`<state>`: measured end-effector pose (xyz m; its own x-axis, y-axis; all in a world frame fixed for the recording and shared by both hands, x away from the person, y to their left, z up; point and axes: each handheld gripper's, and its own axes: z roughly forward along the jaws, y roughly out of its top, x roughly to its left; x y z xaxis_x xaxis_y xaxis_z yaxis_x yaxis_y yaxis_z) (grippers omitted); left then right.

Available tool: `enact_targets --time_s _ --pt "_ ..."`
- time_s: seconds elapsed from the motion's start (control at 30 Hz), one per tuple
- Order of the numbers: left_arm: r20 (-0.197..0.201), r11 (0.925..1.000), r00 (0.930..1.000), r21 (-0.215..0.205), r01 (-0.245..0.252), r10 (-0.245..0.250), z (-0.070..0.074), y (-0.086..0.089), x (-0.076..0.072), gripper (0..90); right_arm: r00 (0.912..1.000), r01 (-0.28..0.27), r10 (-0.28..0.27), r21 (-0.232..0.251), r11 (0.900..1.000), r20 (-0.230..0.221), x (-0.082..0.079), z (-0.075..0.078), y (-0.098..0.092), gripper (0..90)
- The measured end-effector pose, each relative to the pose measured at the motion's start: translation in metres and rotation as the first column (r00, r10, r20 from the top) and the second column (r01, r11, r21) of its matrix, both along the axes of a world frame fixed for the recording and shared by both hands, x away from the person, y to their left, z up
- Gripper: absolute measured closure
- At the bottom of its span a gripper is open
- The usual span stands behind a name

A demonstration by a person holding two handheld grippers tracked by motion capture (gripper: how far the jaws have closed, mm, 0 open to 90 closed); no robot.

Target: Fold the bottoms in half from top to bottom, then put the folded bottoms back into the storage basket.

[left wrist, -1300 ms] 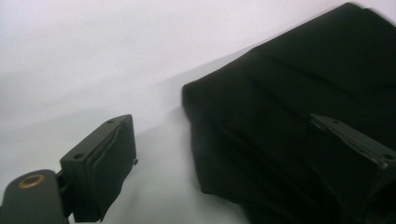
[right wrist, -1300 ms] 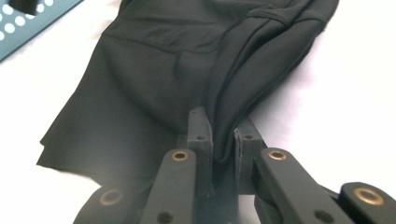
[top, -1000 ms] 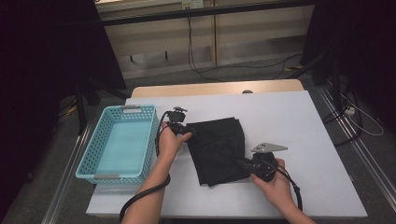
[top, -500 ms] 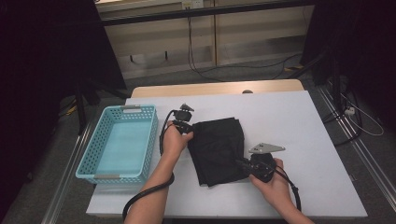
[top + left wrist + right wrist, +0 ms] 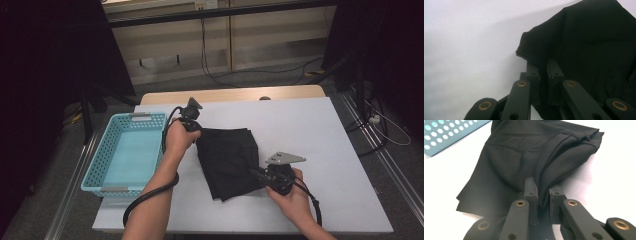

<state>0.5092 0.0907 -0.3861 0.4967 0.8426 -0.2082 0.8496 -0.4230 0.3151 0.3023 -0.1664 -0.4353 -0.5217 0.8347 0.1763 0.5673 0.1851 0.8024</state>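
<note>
The black folded cloth (image 5: 227, 160) lies in the middle of the white surface (image 5: 325, 130), just to the right of the light blue basket (image 5: 125, 155), which has nothing in it. Both grippers already have a grasp on the cloth. The left gripper (image 5: 196, 131) has just been closing its jaws, and in the left gripper view they are clenched on a corner of the fabric (image 5: 574, 55), which now hangs a little above the surface. The right gripper (image 5: 257, 175) pinches the opposite edge; in the right gripper view the fabric (image 5: 534, 157) rises in a fold between its jaws.

So the grasping seems done on both sides, and I judge that the lifting has only begun (the far left corner is up, the rest still rests flat). What is left, probably, is to carry the cloth to the basket or to fold it again; which one I cannot tell.

The fingertips of both grippers are buried in dark fabric, so how deep the grip goes is hard to see. The layers of the cloth are also difficult to count.
</note>
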Motion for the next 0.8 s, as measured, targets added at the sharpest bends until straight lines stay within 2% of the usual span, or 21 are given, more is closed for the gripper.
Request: enact_targets --time_s 0.43,0.8 --pt "-0.085 0.9970 0.9963 0.077 0.013 -0.006 0.027 0.006 0.008 83.2 0.9994 -0.024 0.024 0.012 1.000 0.026 -0.001 0.004 0.010 80.8" --pt "-0.116 0.9956 0.9932 0.094 -0.004 0.015 0.044 0.022 0.008 83.3 0.9977 -0.051 0.049 0.032 0.998 0.046 0.001 0.010 0.021 80.8"
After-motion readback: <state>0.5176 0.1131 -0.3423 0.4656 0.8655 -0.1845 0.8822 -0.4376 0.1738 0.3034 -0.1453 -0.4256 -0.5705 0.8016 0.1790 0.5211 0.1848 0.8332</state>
